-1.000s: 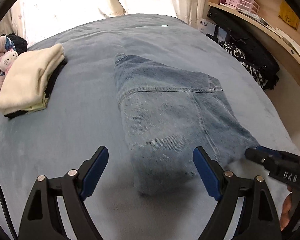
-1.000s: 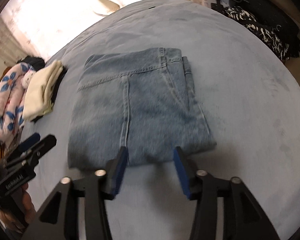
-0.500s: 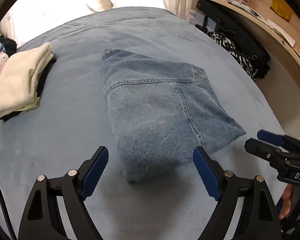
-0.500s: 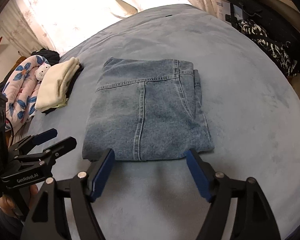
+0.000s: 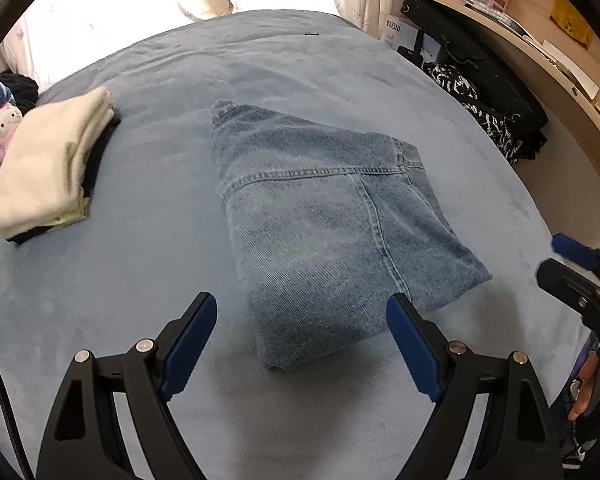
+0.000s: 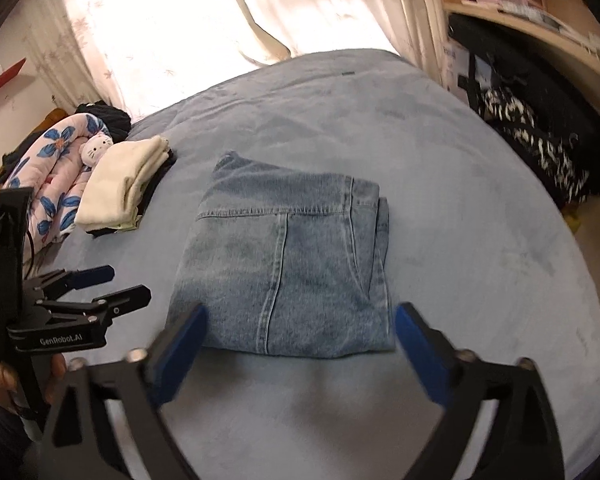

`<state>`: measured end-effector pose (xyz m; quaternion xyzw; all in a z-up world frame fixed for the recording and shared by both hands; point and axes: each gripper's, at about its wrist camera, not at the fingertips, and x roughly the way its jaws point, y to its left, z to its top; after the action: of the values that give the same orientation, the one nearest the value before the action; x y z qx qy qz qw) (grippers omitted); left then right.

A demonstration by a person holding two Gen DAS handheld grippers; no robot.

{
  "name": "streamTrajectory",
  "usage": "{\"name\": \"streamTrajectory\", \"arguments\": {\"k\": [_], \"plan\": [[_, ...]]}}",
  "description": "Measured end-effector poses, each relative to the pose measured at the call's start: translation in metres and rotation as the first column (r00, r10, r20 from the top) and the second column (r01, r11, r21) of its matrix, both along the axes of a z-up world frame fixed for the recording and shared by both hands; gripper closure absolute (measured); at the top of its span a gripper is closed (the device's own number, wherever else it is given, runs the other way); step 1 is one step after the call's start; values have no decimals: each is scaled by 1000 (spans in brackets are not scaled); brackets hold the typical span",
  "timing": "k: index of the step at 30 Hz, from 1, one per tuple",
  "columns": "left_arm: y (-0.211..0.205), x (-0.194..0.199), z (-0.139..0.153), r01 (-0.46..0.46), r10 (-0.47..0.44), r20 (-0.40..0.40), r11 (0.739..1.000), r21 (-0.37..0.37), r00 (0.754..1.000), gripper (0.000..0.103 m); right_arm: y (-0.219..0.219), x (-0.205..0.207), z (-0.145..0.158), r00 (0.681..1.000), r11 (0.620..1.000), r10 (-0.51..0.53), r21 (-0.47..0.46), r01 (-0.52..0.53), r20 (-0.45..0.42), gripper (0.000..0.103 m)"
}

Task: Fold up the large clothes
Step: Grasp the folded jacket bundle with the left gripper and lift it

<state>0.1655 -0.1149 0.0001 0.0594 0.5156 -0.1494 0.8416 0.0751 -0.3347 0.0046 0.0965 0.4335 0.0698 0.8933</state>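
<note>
Folded light-blue jeans [image 5: 324,236] lie flat as a compact rectangle in the middle of the grey-blue bed [image 5: 148,264]; they also show in the right wrist view [image 6: 288,268]. My left gripper [image 5: 300,340] is open and empty, hovering just short of the jeans' near corner. My right gripper [image 6: 300,344] is open and empty, held back above the jeans' near edge. The right gripper also shows at the left view's right edge [image 5: 572,268], and the left gripper at the right view's left side [image 6: 100,288].
A folded cream garment on dark clothes [image 5: 48,168] lies at the bed's left, beside a floral blanket with a plush toy [image 6: 60,172]. Dark and patterned clothes [image 5: 488,116] and a wooden shelf [image 5: 540,32] stand to the right. Curtains [image 6: 220,12] hang behind.
Both grippers have drawn back and up from the jeans. My right gripper opened wider, from narrowly spread at the near edge to fully open. The jeans lie still.
</note>
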Motion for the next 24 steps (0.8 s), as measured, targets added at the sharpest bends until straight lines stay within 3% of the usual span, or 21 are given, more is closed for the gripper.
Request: {"name": "streamTrajectory", "arguments": {"k": [3, 6, 9, 13, 17, 20, 24], "plan": [[-1, 1, 4, 6, -6, 19, 1000, 19, 1000, 17, 1, -1, 8, 997, 1000, 9, -28, -7, 70, 0], [-1, 6, 6, 19, -21, 38, 999, 42, 999, 17, 2, 4, 11, 994, 993, 11, -119, 1, 107, 0], [1, 12, 3, 35, -35, 2, 999, 15, 999, 17, 3, 15, 6, 998, 982, 36, -188, -24, 60, 0], [7, 32, -15, 6, -7, -87, 1000, -8, 996, 17, -5, 37, -9, 999, 985, 45, -165, -49, -30, 0], [18, 50, -38, -18, -1, -149, 992, -126, 989, 17, -15, 56, -31, 994, 984, 66, -160, -80, -90, 0], [28, 64, -60, -55, 17, -189, 979, -197, 982, 17, -29, 73, -55, 985, 991, 93, -78, -105, -146, 0], [36, 85, -94, -69, -15, -289, 958, -277, 957, 17, -49, 94, -98, 962, 982, 141, 154, -107, -233, 0]]}}
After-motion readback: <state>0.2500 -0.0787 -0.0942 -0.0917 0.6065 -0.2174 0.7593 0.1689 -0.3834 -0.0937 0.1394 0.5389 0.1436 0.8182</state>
